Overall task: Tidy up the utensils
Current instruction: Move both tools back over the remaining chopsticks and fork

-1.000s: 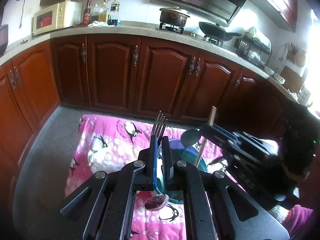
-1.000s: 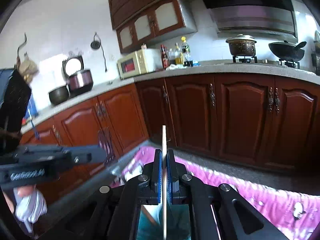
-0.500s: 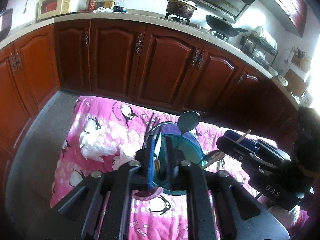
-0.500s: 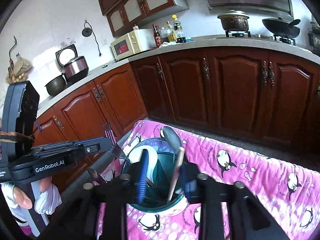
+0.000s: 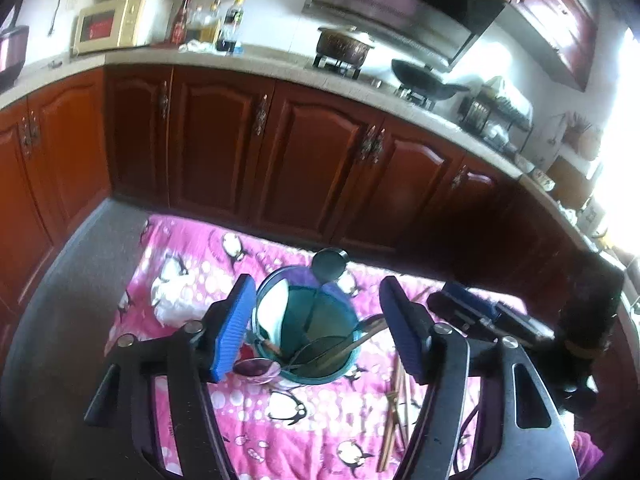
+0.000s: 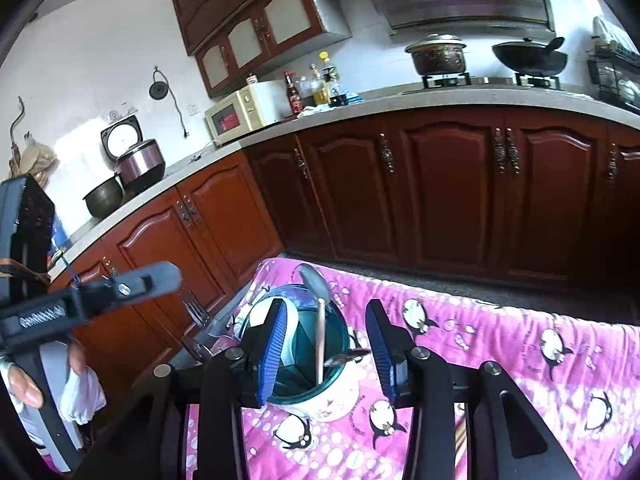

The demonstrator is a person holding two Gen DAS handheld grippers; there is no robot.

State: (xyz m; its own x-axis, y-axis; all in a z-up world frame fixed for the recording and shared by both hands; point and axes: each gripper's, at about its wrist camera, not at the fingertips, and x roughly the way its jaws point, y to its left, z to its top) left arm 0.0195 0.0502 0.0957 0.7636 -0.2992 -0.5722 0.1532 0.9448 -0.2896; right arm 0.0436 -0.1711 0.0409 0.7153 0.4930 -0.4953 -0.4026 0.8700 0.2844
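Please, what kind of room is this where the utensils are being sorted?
This looks like a home kitchen. A lidded pot and a wok sit on a gas stove under a range hood, and a microwave stands on the counter above red-brown cabinets.

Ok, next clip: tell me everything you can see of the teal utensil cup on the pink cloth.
The teal utensil cup is a round open-topped holder, teal inside with a white outer wall and a pale divider; the material looks like plastic or ceramic. It stands upright on the pink penguin cloth. A spoon stands in it bowl-up, and other utensils lean inside, including a wooden stick across the rim. Both grippers hang open above it, not touching.
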